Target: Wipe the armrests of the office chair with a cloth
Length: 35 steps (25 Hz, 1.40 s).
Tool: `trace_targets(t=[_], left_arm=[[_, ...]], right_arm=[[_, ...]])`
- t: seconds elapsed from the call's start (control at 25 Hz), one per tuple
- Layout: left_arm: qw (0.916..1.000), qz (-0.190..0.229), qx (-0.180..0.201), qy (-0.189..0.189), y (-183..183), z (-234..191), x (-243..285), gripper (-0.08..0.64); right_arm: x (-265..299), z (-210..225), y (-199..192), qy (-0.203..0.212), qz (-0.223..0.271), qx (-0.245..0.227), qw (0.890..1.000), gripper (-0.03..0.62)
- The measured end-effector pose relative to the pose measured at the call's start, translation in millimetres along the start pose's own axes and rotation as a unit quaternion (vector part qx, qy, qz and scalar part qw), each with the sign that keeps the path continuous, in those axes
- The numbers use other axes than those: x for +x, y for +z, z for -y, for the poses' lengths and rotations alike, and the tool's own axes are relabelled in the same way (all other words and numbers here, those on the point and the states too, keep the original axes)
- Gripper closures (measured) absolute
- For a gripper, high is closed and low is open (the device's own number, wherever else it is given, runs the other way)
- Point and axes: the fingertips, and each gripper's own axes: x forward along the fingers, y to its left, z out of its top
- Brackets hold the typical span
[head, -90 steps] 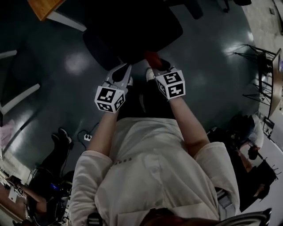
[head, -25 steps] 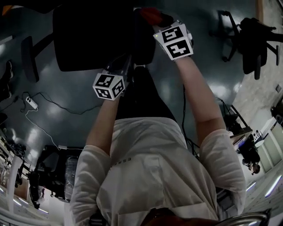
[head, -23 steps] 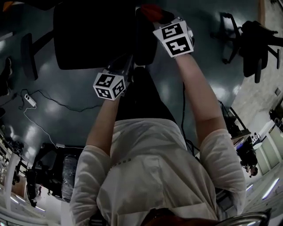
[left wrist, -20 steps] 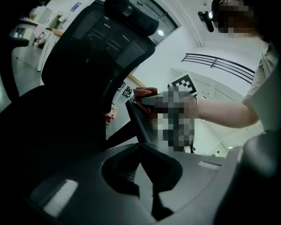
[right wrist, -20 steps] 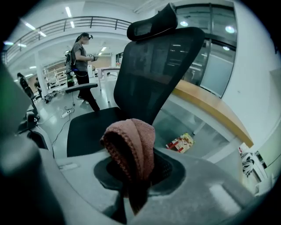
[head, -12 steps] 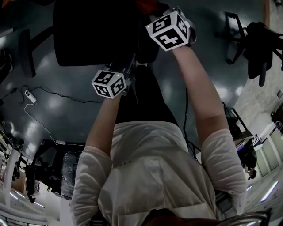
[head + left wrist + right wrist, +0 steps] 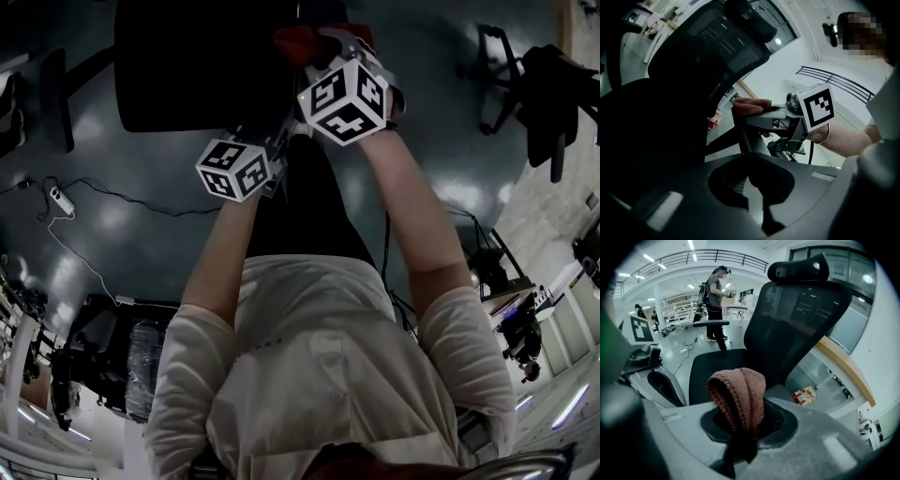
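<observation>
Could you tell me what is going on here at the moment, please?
A person holds a two-jaw gripper in each hand beside a black mesh-backed office chair. The right gripper has its jaws shut on a folded reddish-pink terry cloth, held up at the chair's near side. The left gripper is closer to the person's body, and its jaws appear together with nothing between them. Whether the cloth is touching the chair cannot be told.

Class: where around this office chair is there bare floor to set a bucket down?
Bare floor lies between the right arm and the spare chair, and between the chair seat and the cable. Lower left is crowded with equipment.
</observation>
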Motion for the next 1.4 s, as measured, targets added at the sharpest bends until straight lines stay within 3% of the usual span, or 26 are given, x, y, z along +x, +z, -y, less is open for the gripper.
trace_targets(t=[0.6, 0.84, 0.96, 1.04, 1.2, 1.4], left_arm=[[0.9992, -0.020, 0.035, 0.004, -17, -1, -12, 0.554], [0.9985, -0.027, 0.047, 0.004, -19, 0, -14, 0.554], [0.9983, -0.028, 0.050, 0.006, -17, 0, -15, 0.554], [0.9982, -0.028, 0.053, 0.009, -16, 0, -14, 0.554], [0.9981, -0.028, 0.054, 0.010, -16, 0, -15, 0.554], [0.9978, -0.033, 0.057, 0.012, -16, 1, -17, 0.554]], right_arm=[[-37, -73, -25, 0.045, 0.027, 0.063, 0.997, 0.523], [-59, -110, -39, 0.091, 0.022, 0.108, 0.990, 0.524], [-70, -115, -44, 0.115, 0.018, 0.152, 0.981, 0.525], [-78, -103, -48, 0.106, 0.025, 0.188, 0.976, 0.523], [-83, -45, -62, 0.038, 0.054, 0.249, 0.966, 0.523], [-61, 49, -56, -0.020, 0.131, 0.341, 0.931, 0.523]])
